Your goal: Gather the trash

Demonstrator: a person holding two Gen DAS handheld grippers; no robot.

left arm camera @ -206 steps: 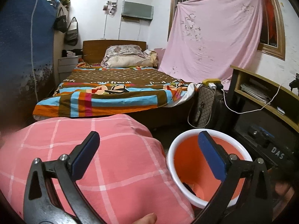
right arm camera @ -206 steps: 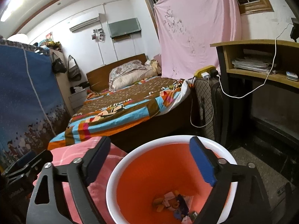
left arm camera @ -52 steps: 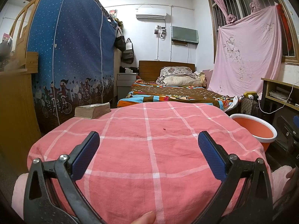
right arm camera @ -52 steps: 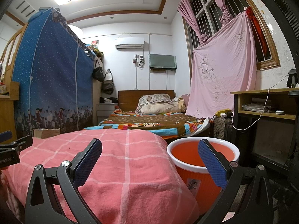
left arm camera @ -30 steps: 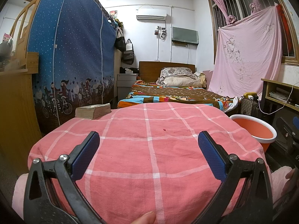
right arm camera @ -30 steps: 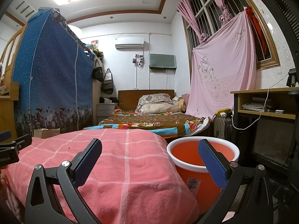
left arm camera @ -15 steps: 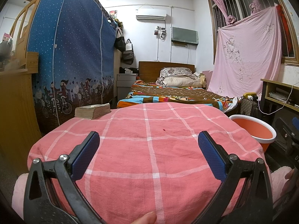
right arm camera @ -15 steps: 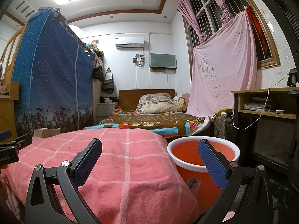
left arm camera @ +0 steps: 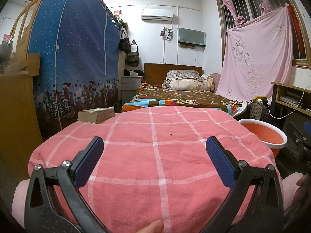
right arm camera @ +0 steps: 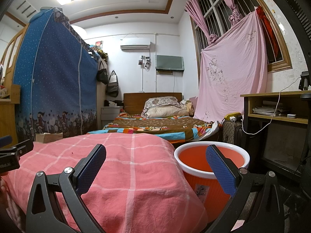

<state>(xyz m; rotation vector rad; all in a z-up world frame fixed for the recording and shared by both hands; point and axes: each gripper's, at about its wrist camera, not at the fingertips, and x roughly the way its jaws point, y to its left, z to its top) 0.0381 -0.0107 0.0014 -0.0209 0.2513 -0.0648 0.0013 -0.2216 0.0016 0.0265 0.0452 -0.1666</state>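
Note:
An orange bucket with a white rim stands on the floor right of a table under a pink checked cloth; it also shows in the left wrist view. Its inside is hidden from here. A tiny red speck lies on the cloth. My left gripper is open and empty, low over the cloth's near edge. My right gripper is open and empty, near the cloth's right corner, with its right finger in front of the bucket.
A thick old book lies at the cloth's far left corner. A bed stands behind, a blue fabric wardrobe at left. A desk, a bag with a charger and a chair are at right.
Both grippers have stayed almost still over the last second. Several seconds ago they were over the bucket, looking down on trash in it; they have since drawn back and lower.

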